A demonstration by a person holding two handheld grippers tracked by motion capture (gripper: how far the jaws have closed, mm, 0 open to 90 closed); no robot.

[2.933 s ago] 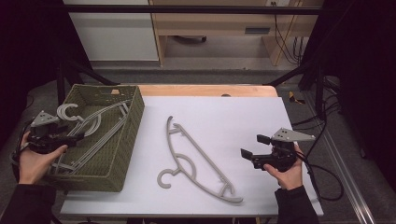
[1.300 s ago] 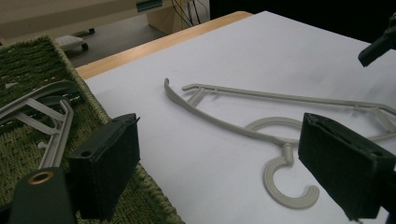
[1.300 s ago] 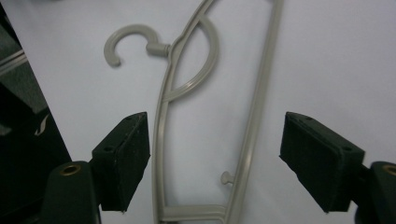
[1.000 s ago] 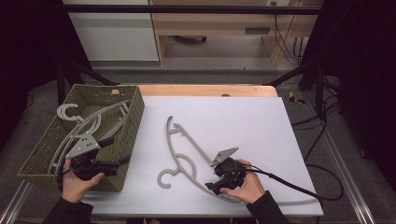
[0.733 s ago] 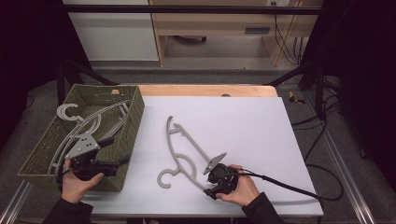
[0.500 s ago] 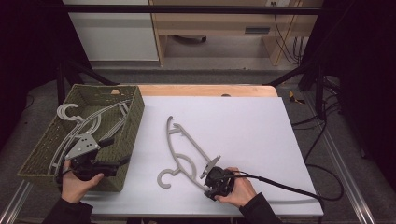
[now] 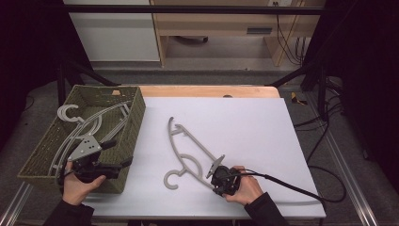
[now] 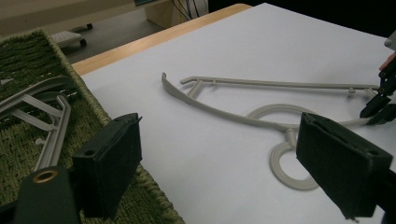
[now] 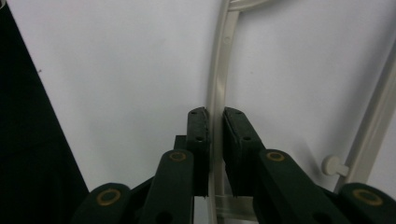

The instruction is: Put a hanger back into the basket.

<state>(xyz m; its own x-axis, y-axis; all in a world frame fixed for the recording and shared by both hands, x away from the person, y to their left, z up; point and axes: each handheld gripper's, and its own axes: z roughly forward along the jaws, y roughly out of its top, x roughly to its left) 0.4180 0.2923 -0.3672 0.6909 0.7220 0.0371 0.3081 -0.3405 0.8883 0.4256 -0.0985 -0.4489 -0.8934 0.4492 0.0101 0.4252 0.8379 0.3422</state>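
One worktop, one basket, one grey hanger lying flat near centre. Right tool pinches its thin arm; left tool hangs spread. Risk: the off-centre grip lets the hanger swing or slip when lifted.

Legible text, labels, brands, numbers, signs: none for you to record. You find no lettering on the grey hanger lying near the middle of the white table, none on the hangers in the woven basket at the left, and none on the basket's own walls. Your left gripper and right gripper carry plain black pads and brass-coloured rivets, unmarked. The furniture at the far side is too small and dim for you to read anything on it.
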